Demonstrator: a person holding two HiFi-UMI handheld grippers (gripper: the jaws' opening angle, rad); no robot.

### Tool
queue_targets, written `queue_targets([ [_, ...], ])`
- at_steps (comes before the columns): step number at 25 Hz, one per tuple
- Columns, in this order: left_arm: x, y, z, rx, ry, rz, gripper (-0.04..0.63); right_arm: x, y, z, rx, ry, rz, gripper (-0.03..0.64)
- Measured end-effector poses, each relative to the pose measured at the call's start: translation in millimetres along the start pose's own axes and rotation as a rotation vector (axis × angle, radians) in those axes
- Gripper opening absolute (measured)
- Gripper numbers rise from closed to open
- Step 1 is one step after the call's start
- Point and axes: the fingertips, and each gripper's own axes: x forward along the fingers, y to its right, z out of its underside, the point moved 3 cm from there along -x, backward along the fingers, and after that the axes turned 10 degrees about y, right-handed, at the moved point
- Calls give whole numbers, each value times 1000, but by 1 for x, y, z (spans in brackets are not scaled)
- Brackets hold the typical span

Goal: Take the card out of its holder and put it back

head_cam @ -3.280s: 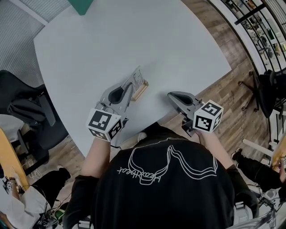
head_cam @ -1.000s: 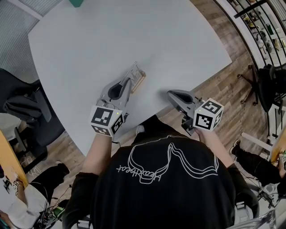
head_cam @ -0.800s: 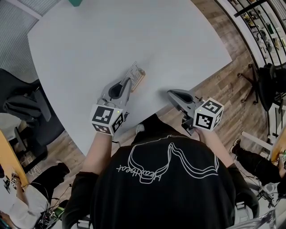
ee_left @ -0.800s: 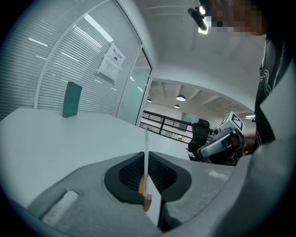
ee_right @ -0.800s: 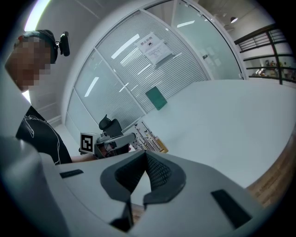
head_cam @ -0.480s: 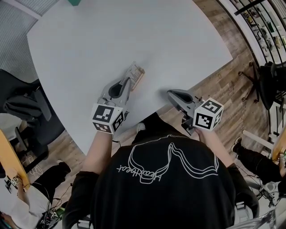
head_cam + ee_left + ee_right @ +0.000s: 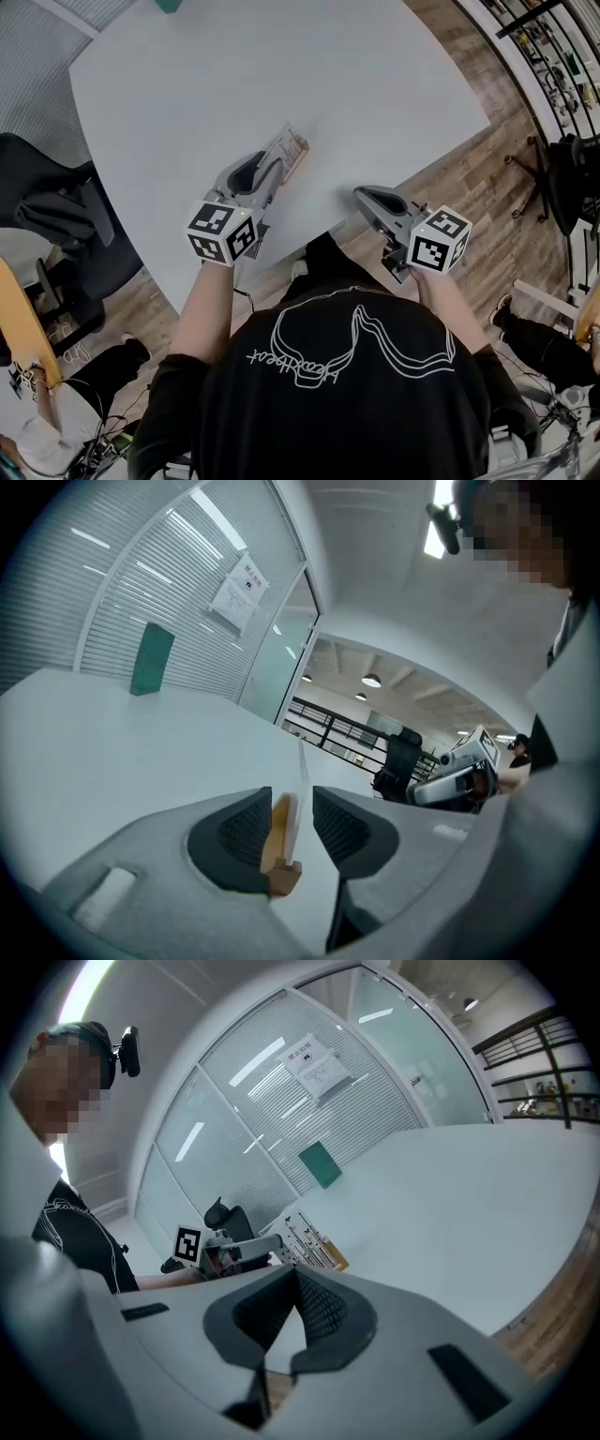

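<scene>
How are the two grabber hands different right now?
The left gripper has jaws that are opening, with the card and its wooden holder between them; the right gripper has jaws together and nothing between them. The left gripper reaches over the table to the holder; the right gripper sits back near the table's edge. Both are grey and carry a marker cube.

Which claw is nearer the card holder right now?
Left. The left claw straddles the card and its holder, jaws opening around them. The right claw sits shut, off to the holder's right near the table edge, apart from it.
</scene>
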Motion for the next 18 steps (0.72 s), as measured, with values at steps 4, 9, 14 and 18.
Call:
queue_targets([
  [4,-33,-1,0,-15,18,-28,143,-4,-26,6,-39,58,-20,8],
  [9,-80,33,-20,-13,64,-26,143,-31,-79,3,-101,175,-78,8],
  [14,-109,75,-40,-64,85,61,141,-47,-116,-15,-161,211,-139,8],
  [18,-141,134,-46,-73,93,138,111,-70,-152,-21,-196,209,-210,8],
])
